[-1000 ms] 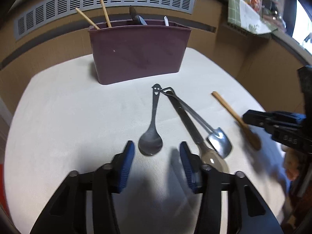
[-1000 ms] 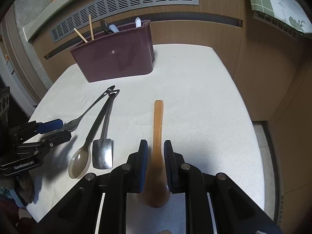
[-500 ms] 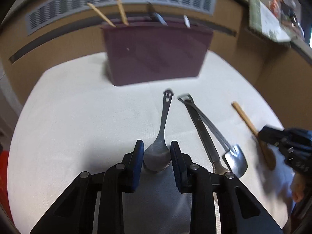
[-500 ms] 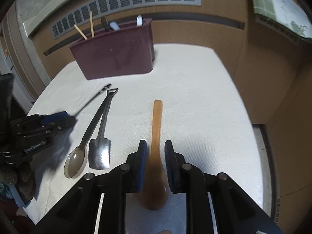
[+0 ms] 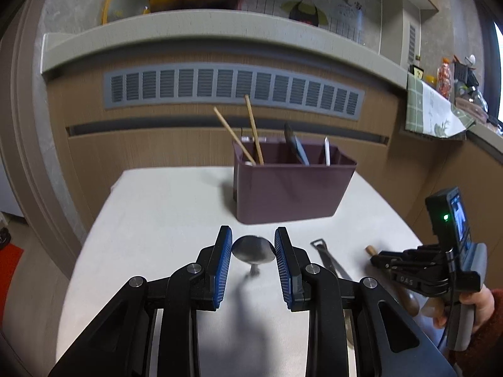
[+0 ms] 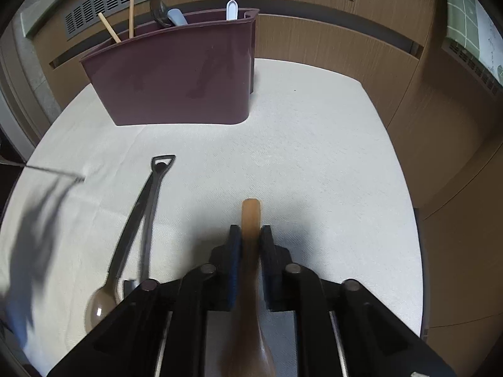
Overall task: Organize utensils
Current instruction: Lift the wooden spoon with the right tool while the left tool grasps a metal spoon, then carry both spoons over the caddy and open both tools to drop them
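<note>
Progress check, and it is a split picture. The maroon caddy [image 5: 289, 188] at the back of the counter [image 5: 163, 207] already has residents: two wooden sticks [image 5: 251, 132] in one end, a dark utensil [image 6: 158, 11] and pale handle [image 6: 231, 8] further along. Those look sorted.

The left tool [image 5: 253, 253] is grasping the metal spoon [image 5: 254, 249] by its bowl, blue pads pinched on either edge, handle hanging down toward the counter. It is clear of the surface and faces the caddy, which sits a little way beyond and to the right. Judging by that, this spoon is mid-delivery, not yet home.

Over on the right, the right tool [image 6: 250, 242] is closing around the wooden spoon [image 6: 251, 216]; the pads sit hard against the handle on both sides, so I call it clenched on the wood. That spoon seems to lie on the counter, handle tip poking out past the pads toward the caddy, bowl tucked under the tool. In the left wrist view a person's hand [image 5: 468, 304] works that tool's grip.

Waiting on the counter, untouched: a brown long-handled spoon [image 6: 125, 245] and a small metal spatula [image 6: 147, 220], lying side by side with handles touching near the top.

So two in transit or nearly, two more to go. Roughly halfway, I would say.
</note>
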Motion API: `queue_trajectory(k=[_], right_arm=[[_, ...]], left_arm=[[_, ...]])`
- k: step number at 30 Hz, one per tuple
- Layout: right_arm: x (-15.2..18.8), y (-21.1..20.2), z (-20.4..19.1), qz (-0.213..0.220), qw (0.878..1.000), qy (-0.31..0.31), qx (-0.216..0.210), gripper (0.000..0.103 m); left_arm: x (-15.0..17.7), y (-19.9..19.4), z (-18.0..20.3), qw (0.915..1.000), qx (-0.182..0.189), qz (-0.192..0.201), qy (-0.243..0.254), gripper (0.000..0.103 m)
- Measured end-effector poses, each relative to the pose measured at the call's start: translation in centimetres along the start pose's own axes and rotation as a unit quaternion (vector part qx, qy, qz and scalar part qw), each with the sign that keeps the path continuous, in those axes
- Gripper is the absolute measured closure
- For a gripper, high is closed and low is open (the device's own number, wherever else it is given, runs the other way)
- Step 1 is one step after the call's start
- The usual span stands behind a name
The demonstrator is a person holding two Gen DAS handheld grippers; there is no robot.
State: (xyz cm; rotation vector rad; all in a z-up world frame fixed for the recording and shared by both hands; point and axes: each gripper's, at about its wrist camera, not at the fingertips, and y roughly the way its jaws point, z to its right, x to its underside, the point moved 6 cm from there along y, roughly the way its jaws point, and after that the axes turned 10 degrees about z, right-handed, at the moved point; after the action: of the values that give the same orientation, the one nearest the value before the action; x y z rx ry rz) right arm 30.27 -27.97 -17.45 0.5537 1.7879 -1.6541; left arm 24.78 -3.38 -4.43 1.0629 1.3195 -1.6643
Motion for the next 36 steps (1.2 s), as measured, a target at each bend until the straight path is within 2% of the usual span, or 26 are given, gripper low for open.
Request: queue_trajectory(k=[11,16,25,28,30,33,36], right_arm=[[-2.6,-8.1,-0.8,0.120,0.992,0.017,-0.027,0.093],[-3.7,-10.0,-1.8,0.147,0.989,0.007,-0.024,0.093],[-4.9,-10.7,-2.2,0.167,0.986,0.002,-0.025,0.093],[-7.1,-12.2,-1.9,0.198,0.980,0.002,-0.022,0.093],[-9.6,-14.1,-1.8,0.231,0.973,-0.002,-0.015,0.093],[-15.7,-18.7,-1.4,0.308,0.951,-0.008,0.000,0.093],[-20.5,-21.3,-1.4,0.351,0.936,-0.012,-0.005,0.093]], left_arm=[[-2.0,-2.6,0.2,0.9997,0.011,0.020,-0.005,0.074],[-2.4,-3.2,0.3,0.9997,0.013,0.022,-0.006,0.074],[-4.0,-3.3,0.2,0.9994,0.016,0.030,-0.004,0.074],[-6.9,-3.5,0.4,0.9981,0.032,0.053,-0.004,0.074],[-10.5,-3.8,0.6,0.9954,0.051,0.081,-0.007,0.074],[-16.5,-4.3,1.0,0.9882,0.087,0.125,-0.015,0.074],[-21.3,-3.6,1.5,0.9811,0.116,0.154,-0.019,0.074]])
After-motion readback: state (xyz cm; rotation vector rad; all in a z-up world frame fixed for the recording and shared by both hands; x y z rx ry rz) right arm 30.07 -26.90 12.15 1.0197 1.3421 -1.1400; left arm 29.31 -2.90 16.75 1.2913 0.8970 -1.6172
